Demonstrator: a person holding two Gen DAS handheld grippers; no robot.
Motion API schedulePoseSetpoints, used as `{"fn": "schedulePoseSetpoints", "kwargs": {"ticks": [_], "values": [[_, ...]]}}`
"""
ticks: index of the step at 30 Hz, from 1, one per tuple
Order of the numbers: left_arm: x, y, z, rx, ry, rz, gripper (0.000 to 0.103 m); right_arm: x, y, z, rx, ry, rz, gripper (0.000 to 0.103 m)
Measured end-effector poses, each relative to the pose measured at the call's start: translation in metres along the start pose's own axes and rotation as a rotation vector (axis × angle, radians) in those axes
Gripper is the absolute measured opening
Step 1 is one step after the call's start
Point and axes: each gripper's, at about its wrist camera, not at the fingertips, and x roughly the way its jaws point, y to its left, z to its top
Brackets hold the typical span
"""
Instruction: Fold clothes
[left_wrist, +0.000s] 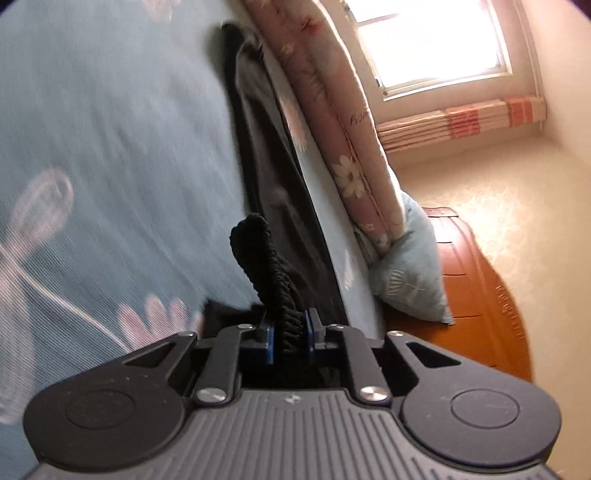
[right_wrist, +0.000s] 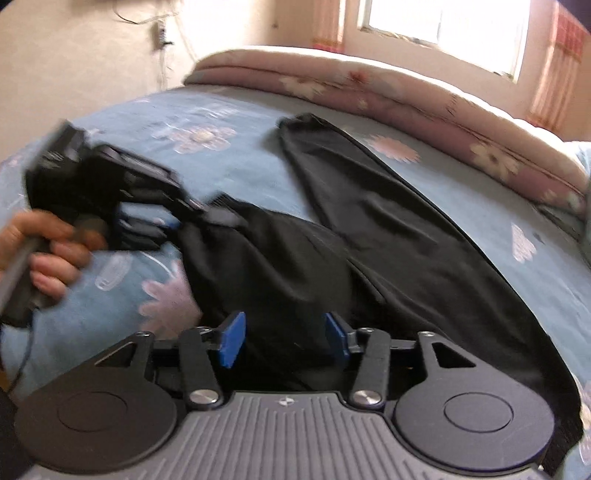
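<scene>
Black trousers (right_wrist: 369, 236) lay across the blue floral bedspread (right_wrist: 229, 110), legs stretching far toward the pink quilt (right_wrist: 369, 85). The ribbed waistband (left_wrist: 273, 273) looked liable to slip if tugged from one side only. The left gripper (left_wrist: 291, 334) was clenched on that waistband; the right gripper (right_wrist: 284, 341) stood released, its pads (right_wrist: 232, 338) clear of the cloth beneath.

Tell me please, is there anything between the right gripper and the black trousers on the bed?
Nothing visible is in the way. The right gripper is open directly over the black trousers, with only dark cloth showing between its blue pads. The left gripper is off to the side, already shut on the elastic waistband.
</scene>
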Motion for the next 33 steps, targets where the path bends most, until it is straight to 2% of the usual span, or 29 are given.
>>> {"fn": "schedulePoseSetpoints", "kwargs": {"ticks": [5, 11, 13, 16, 21, 33], "values": [[-0.041, -0.012, 0.024, 0.122, -0.081, 0.118, 0.013, 0.005, -0.009, -0.015, 0.022, 0.062, -0.048, 0.054], [-0.098, -0.021, 0.048, 0.276, -0.173, 0.329, 0.013, 0.011, -0.01, -0.026, 0.044, 0.108, -0.064, 0.055], [-0.117, -0.016, 0.052, 0.295, -0.191, 0.377, 0.013, 0.013, -0.009, -0.027, 0.039, 0.123, -0.069, 0.055], [-0.135, -0.012, 0.062, 0.298, -0.195, 0.449, 0.013, 0.017, -0.006, -0.029, 0.026, 0.144, -0.07, 0.059], [-0.155, -0.002, 0.068, 0.352, -0.183, 0.575, 0.013, 0.023, 0.0, -0.031, 0.021, 0.162, -0.063, 0.059], [-0.214, 0.003, 0.087, 0.406, -0.188, 0.737, 0.013, 0.03, 0.011, -0.033, 0.036, 0.186, -0.074, 0.06]]}}
